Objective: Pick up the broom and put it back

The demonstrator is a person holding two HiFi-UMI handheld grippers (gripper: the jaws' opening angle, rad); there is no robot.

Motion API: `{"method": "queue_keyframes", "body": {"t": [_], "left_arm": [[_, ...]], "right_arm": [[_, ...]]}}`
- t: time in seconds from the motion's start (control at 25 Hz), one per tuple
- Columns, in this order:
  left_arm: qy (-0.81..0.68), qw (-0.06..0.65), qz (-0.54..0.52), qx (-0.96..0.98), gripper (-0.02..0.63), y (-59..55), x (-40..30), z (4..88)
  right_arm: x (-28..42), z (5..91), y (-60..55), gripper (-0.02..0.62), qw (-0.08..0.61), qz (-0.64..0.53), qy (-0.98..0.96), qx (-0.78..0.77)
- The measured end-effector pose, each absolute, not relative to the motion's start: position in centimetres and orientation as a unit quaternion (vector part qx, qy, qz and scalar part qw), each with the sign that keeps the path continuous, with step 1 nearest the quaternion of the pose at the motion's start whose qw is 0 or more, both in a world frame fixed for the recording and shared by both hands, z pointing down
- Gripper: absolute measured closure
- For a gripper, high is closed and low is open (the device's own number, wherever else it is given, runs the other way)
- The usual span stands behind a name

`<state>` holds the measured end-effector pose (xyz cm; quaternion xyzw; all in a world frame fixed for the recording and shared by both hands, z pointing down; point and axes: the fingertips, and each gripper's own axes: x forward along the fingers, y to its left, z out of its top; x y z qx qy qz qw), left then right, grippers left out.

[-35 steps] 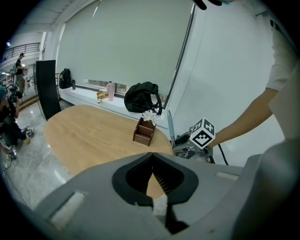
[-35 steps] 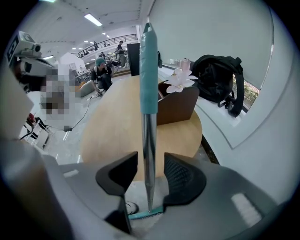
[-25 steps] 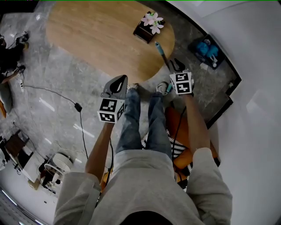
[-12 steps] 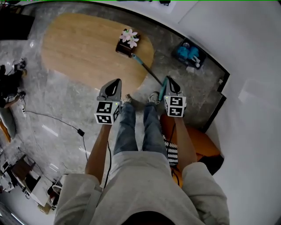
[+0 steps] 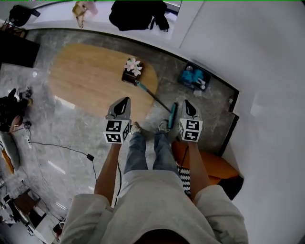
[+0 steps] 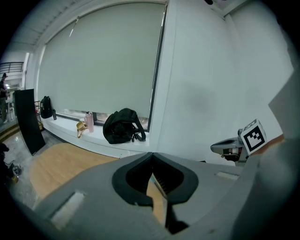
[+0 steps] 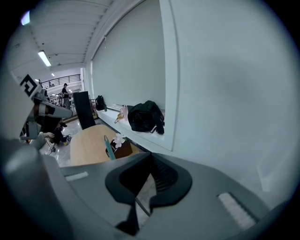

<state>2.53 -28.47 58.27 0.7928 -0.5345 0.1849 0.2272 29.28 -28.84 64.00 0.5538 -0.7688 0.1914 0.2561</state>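
Observation:
The broom [image 5: 155,98] slants from the floor up to the wooden table. Its teal head [image 5: 172,116] is on the floor by my feet, and its teal handle tip [image 5: 137,84] is beside the flower box. My right gripper [image 5: 187,102] is raised just right of the head, its jaws closing to shut with nothing between them. In the right gripper view [image 7: 151,157] the handle tip [image 7: 109,147] shows past the jaws, and the thin stick [image 7: 142,207] shows through the slit beneath. My left gripper [image 5: 125,100] [image 6: 151,157] is raised too, shut and empty.
An oval wooden table [image 5: 86,76] carries a box of flowers [image 5: 131,71]. A black backpack [image 5: 138,14] lies on the window sill. A dark tray with blue things [image 5: 193,76] sits by the white wall. An orange seat [image 5: 212,162] is behind my legs. A cable [image 5: 57,147] runs over the floor.
Both grippers have risen with the person, so table and floor look farther off. The right gripper, at the broom's stick a second ago, now stands clear beside the teal head.

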Motion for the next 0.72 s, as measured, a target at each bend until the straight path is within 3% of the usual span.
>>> {"method": "queue_keyframes", "body": {"t": [0.72], "left_arm": [[-0.578, 0.115, 0.117, 0.8, 0.606, -34.5, -0.9, 43.3]], "right_arm": [[27.1, 47.3, -35.6, 0.595, 0.16, 0.084, -0.803, 0.568]]}}
